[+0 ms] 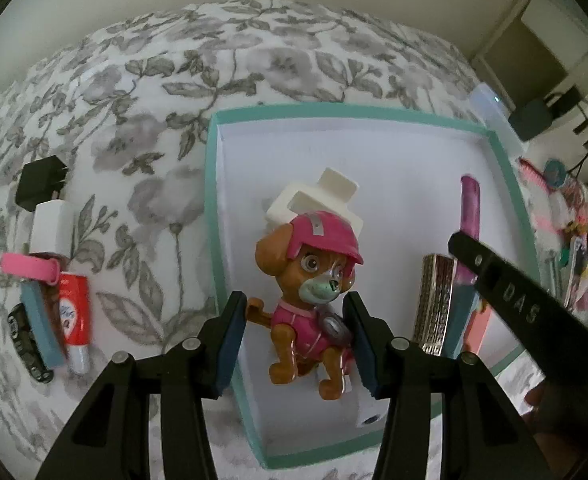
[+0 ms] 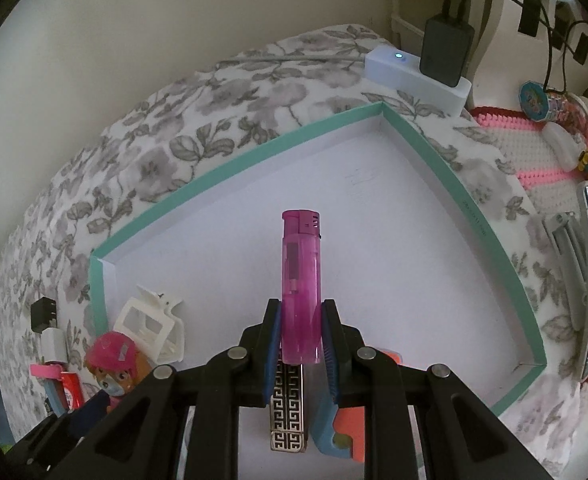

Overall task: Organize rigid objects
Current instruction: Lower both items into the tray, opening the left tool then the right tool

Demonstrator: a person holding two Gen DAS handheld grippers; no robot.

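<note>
Seen only from the left wrist: left gripper (image 1: 295,322) clamped on the toy puppy figure (image 1: 307,280) over the teal-rimmed box (image 1: 214,184), white hair clip (image 1: 317,204) just beyond, chapstick (image 1: 74,316) lying far left on the floral bedspread (image 1: 154,120). Shown clearly by the right wrist alone: right gripper (image 2: 301,332) shut tight around the pink lighter (image 2: 299,280), patterned metal case (image 2: 288,412) and blue-and-coral block (image 2: 343,420) directly beneath inside the box.

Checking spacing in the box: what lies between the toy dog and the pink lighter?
The patterned silver case, standing between toy dog and pink lighter, left wrist view.
</note>
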